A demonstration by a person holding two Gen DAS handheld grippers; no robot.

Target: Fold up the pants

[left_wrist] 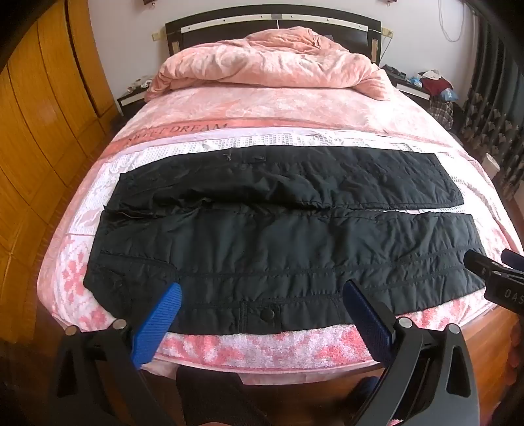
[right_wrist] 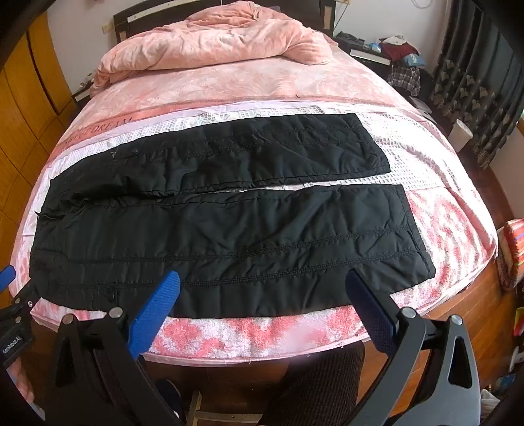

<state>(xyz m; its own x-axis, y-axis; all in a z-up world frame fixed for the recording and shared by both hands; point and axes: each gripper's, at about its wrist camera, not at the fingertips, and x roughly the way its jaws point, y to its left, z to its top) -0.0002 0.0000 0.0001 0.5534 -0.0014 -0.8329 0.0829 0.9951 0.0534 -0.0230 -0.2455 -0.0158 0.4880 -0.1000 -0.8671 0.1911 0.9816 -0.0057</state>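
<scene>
Left to right across the foot of a bed (left_wrist: 98, 314) covered in a pink and white patterned blanket. At the far left stands a wooden wardrobe (left_wrist: 39, 131). The black pants (left_wrist: 278, 236) lie flat and unfolded across the bed, waistband toward the left, both legs running to the right side by side with a narrow strip of blanket showing between them near the hems. A snap button (left_wrist: 269, 314) sits on the near edge of the near leg.

The left tool (left_wrist: 262, 301), seen in its own wrist view, hangs above the near edge of the pants at the hip end; its blue fingers (left_wrist: 157, 324) stand wide apart with nothing between them, clear of the cloth. The right tool (right_wrist: 262, 288) hangs above the near leg toward the hem end, its jaws likewise spread wide and empty, not touching the fabric. Each tool shows at the border of the other's view.

Behind the pants a crumpled pink quilt (left_wrist: 268, 62) is heaped at the dark headboard (left_wrist: 229, 23). At the far right hang dark patterned curtains (right_wrist: 475, 82).
</scene>
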